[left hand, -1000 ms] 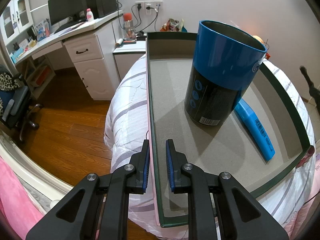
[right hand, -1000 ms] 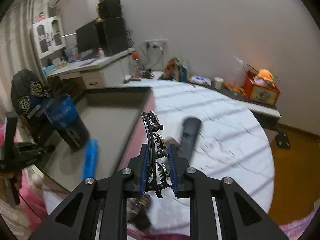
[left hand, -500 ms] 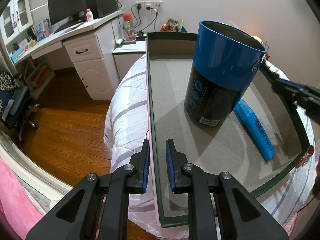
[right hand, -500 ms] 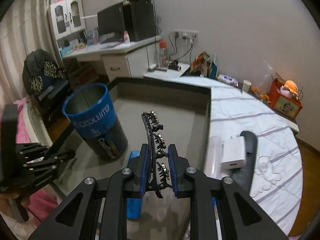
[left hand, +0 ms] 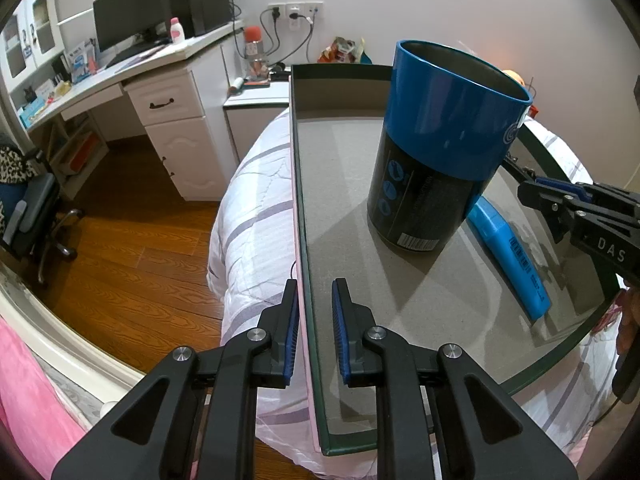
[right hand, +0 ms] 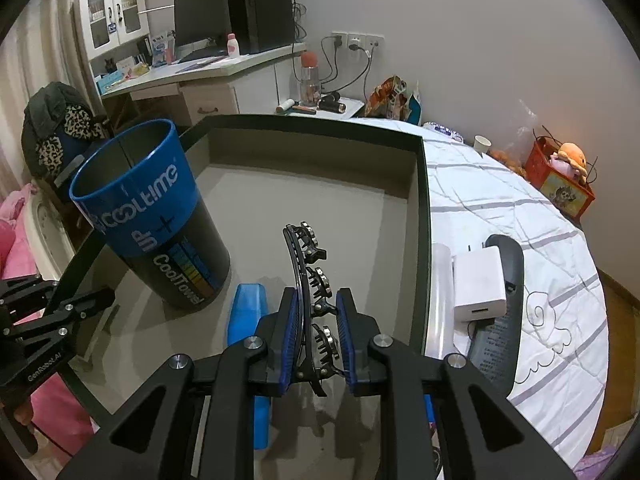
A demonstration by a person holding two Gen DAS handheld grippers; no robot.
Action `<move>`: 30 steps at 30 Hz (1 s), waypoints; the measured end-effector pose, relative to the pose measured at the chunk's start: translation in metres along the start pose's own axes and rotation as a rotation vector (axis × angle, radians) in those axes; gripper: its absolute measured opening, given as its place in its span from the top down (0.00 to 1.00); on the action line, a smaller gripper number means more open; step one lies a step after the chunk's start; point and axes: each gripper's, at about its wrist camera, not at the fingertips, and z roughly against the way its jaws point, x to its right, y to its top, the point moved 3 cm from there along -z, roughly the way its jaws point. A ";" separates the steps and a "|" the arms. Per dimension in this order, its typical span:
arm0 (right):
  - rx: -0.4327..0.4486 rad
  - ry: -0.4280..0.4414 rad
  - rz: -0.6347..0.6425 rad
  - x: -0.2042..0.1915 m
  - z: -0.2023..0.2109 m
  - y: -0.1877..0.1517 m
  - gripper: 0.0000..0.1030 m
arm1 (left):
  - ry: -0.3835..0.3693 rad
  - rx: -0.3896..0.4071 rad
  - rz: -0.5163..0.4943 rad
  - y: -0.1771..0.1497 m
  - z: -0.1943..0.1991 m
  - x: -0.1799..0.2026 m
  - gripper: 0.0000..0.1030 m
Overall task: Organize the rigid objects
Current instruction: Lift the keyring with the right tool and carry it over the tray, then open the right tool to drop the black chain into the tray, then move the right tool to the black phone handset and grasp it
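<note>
A dark green box with a grey floor lies on the bed. In it stand a blue and black canister, also in the right wrist view, and a flat blue case, which also shows in the right wrist view. My left gripper is shut on the box's left wall near its front corner. My right gripper is shut on a black curved toothed hair clip and holds it above the box floor, right of the canister. The right gripper also shows in the left wrist view.
On the striped bedspread right of the box lie a white charger, a clear tube and a black remote-like object. A white desk and wooden floor lie to the left. A red toy box stands far right.
My right gripper has carried the hair clip left from over the bed to above the box floor. It has come into the left wrist view. The left gripper has not moved.
</note>
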 end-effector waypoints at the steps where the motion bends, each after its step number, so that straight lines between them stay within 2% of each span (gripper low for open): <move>1: 0.005 0.002 0.000 0.001 0.001 0.000 0.80 | 0.000 0.000 0.000 0.000 0.000 0.000 0.86; 2: 0.008 0.003 -0.003 0.001 0.001 0.000 0.78 | 0.000 -0.001 -0.001 0.001 -0.001 0.001 0.86; 5: 0.033 -0.006 -0.005 0.003 0.009 0.001 0.52 | -0.001 -0.001 0.000 0.001 0.000 0.000 0.86; 6: 0.045 -0.014 -0.009 0.005 0.012 0.001 0.48 | -0.001 0.000 0.000 0.001 0.000 0.000 0.86; 16: 0.166 -0.032 -0.061 0.032 0.069 0.000 0.47 | -0.002 0.001 0.000 0.000 0.000 -0.001 0.86; 21: 0.214 -0.090 -0.120 0.066 0.101 -0.014 0.40 | 0.001 0.000 0.004 0.003 -0.002 0.001 0.86; 25: 0.207 -0.133 -0.161 0.090 0.108 -0.028 0.40 | 0.005 0.001 0.007 0.001 -0.002 0.001 0.86; 30: 0.150 -0.157 -0.206 0.110 0.094 -0.048 0.40 | 0.013 0.001 0.006 -0.003 0.000 0.001 0.86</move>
